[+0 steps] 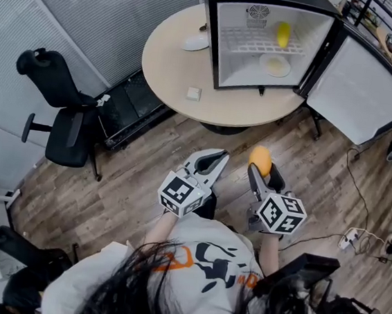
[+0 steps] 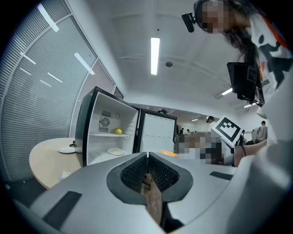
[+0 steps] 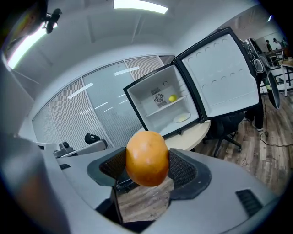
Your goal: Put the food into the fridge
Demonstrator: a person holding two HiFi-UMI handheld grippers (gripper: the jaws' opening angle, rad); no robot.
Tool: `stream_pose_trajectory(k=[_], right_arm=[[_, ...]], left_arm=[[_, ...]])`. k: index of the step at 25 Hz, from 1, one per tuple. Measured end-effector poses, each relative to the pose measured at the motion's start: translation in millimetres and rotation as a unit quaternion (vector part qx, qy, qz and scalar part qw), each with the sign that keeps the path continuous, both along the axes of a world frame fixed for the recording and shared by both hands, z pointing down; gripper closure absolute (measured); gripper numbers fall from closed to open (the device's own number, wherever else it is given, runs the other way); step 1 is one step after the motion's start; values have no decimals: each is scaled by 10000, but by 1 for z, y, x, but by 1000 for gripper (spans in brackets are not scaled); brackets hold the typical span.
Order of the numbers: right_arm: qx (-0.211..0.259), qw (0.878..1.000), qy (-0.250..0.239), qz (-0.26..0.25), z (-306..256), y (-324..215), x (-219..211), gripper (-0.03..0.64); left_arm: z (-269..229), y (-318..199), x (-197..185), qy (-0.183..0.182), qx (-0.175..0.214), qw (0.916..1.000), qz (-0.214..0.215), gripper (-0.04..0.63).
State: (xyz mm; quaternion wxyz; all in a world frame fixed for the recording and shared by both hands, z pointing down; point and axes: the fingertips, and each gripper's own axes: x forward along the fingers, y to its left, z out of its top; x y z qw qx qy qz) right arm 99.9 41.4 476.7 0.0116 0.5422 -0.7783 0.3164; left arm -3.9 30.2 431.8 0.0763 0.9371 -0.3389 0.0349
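Holding both tongs low and side by side over the wooden floor (image 1: 131, 174), short of the round table (image 1: 170, 66). Clamped the orange fruit (image 3: 147, 157) between the pads of the right tongs (image 1: 262, 172), with the left tongs (image 2: 147, 157) pressed together, empty. Faced the open fridge (image 1: 211, 50) on the table, well apart from the fruit.

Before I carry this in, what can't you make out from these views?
- Yellow fruit on the fridge shelf: too small in every view to name.
- Small white object on the table: head view, too small to identify.
- Orange fruit: right gripper view, the right gripper covers its sides.
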Motion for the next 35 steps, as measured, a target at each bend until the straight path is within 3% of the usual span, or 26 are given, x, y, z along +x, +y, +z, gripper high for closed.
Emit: stream_pose_trajectory(k=[18,31,35], right_arm=[[-268,9996,73,91,5,-162,-46,313],[-511,9974,272,440,18,-204,-49,313],[-559,9968,303,491,17,-208,-48,313]], left_arm=[[-1,-175,-37,167,-108,9994,293,584],[20,-219,-39,238,-380,9964,724,584],[21,-220,-36,419,-564,9941,826,584]])
